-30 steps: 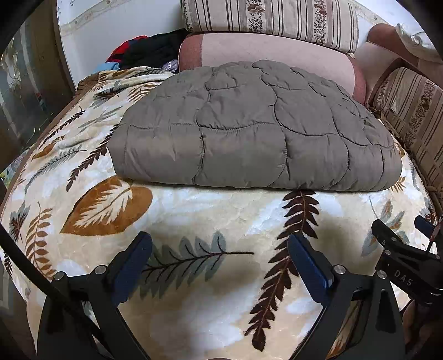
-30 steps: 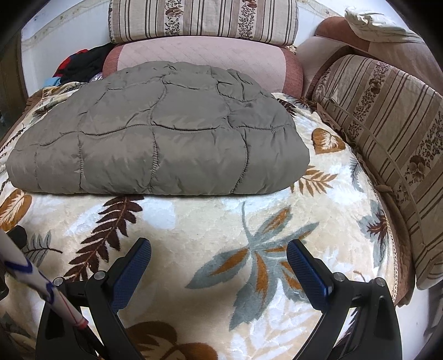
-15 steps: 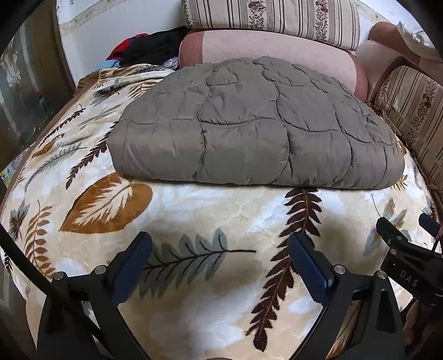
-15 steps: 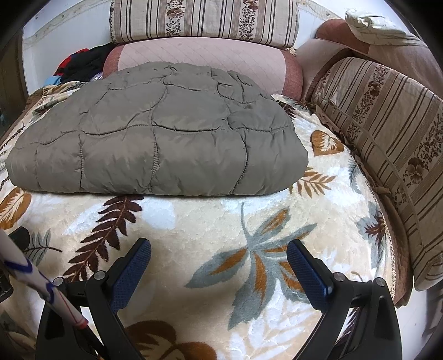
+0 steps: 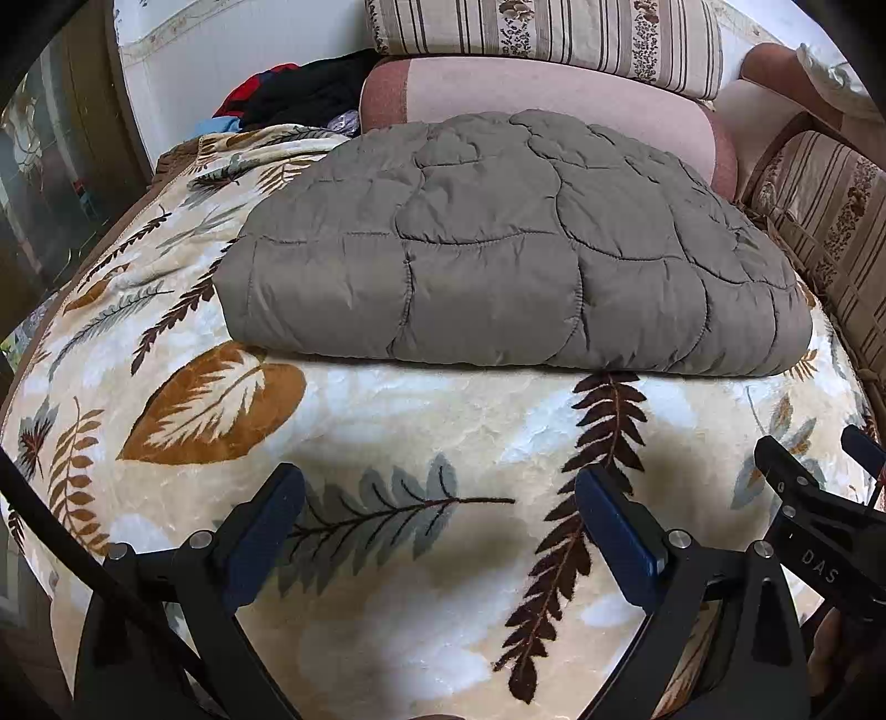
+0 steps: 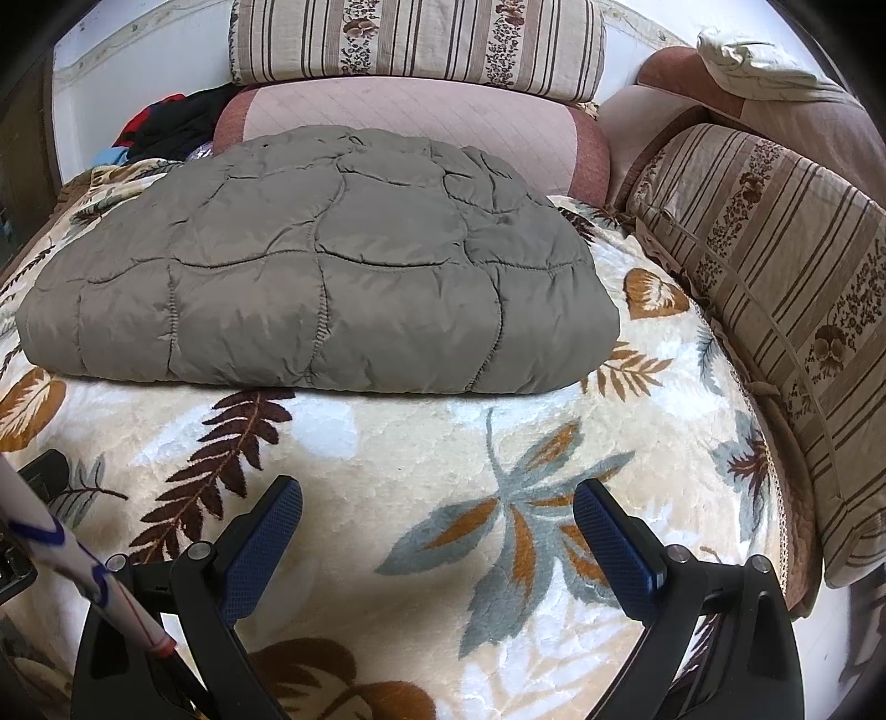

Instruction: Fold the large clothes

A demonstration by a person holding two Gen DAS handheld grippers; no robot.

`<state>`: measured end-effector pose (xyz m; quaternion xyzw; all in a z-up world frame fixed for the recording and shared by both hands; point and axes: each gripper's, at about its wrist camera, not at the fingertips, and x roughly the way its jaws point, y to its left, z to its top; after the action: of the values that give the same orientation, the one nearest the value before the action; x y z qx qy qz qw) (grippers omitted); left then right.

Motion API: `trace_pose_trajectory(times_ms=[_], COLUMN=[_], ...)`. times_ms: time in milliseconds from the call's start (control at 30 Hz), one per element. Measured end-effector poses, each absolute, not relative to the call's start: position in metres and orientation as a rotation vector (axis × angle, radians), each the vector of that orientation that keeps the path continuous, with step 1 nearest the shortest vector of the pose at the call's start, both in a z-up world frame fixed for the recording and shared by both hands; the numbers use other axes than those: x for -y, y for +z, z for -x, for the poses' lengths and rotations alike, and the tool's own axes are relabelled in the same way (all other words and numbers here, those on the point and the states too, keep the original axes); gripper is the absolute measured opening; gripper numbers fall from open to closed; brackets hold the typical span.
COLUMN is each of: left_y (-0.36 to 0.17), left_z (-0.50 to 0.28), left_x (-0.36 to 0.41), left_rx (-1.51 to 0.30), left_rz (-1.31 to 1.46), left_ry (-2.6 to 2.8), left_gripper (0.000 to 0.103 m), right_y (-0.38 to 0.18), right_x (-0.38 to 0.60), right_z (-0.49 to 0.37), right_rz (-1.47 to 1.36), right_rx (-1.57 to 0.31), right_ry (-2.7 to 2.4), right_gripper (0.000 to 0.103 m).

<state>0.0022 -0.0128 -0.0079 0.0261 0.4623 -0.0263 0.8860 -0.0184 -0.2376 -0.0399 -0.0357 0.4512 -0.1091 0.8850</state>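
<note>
A grey-brown quilted jacket (image 5: pixel 498 249) lies folded into a thick flat bundle on the leaf-patterned blanket (image 5: pixel 415 421); it also shows in the right wrist view (image 6: pixel 332 266). My left gripper (image 5: pixel 440 498) is open and empty, held above the blanket well short of the bundle's near edge. My right gripper (image 6: pixel 437 504) is open and empty too, at a similar distance, in front of the bundle's right half. The right gripper's black body shows at the right edge of the left wrist view (image 5: pixel 814 531).
A pink bolster (image 5: pixel 554 94) and a striped cushion (image 5: pixel 542 33) lie behind the jacket. More striped cushions (image 6: pixel 775 288) line the right side. A pile of dark and red clothes (image 5: pixel 299 94) sits at the back left. The blanket (image 6: pixel 421 443) drops off at the left edge.
Both grippers have drifted slightly, so the jacket sits a little higher in the left view and lower in the right. Nothing was grasped or released.
</note>
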Motion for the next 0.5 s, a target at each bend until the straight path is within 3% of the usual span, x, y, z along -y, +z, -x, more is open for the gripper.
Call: trace_pose_trajectory(times_ms=[500], left_y=[-0.0103], left_z=[-0.0037], left_x=[0.0132], left_rx=[-0.965], left_rz=[-0.058], left_ry=[-0.058], left_gripper=[0.098], right_y=[-0.0392], right_x=[0.2344], right_z=[0.0184], right_rz=[0.076], right_rx=[-0.937], right_ry=[-0.225], right_gripper=[0.101])
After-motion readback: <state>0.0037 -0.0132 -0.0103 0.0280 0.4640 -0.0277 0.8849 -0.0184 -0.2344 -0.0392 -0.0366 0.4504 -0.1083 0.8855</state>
